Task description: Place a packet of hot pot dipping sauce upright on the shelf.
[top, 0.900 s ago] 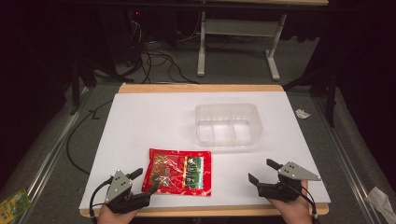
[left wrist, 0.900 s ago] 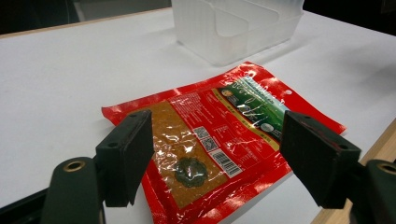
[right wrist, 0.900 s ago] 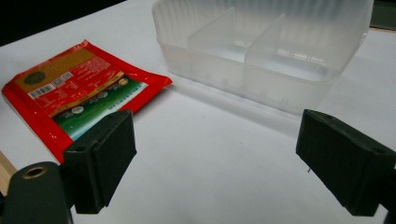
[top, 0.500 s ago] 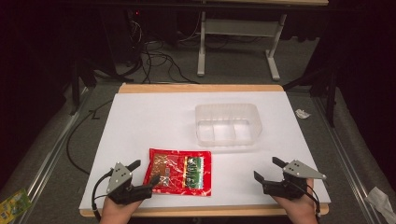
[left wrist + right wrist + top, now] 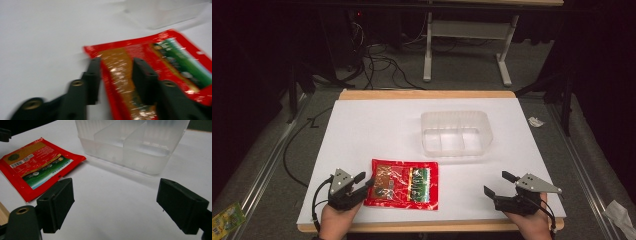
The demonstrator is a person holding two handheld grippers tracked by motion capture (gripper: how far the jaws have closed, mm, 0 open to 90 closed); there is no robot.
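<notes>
A red snack packet [image 5: 404, 182] with a green panel lies flat near the front of the white table [image 5: 377, 130]. My left gripper [image 5: 365, 180] sits at the packet's left edge. In the left gripper view its jaws stand a narrow gap apart [image 5: 116, 72] over the packet [image 5: 160, 57], one jaw beside the edge and one above the wrapper, not pinching it. A clear, divided plastic container [image 5: 432, 135] stands behind the packet. My right gripper [image 5: 497, 183] rests at the front right, open wide [image 5: 117, 200] and empty, facing the container [image 5: 120, 155] and the packet [image 5: 37, 167].
A crumpled white scrap [image 5: 536, 121] lies just off the table's right edge. On the floor are a green packet [image 5: 224, 220] at the front left and cables [image 5: 377, 65] beyond the table. A grey desk frame [image 5: 462, 45] stands behind.
My left gripper has slid a little toward the packet and its jaws have narrowed. The right gripper has shifted slightly to the right. Packet and container have not moved.
</notes>
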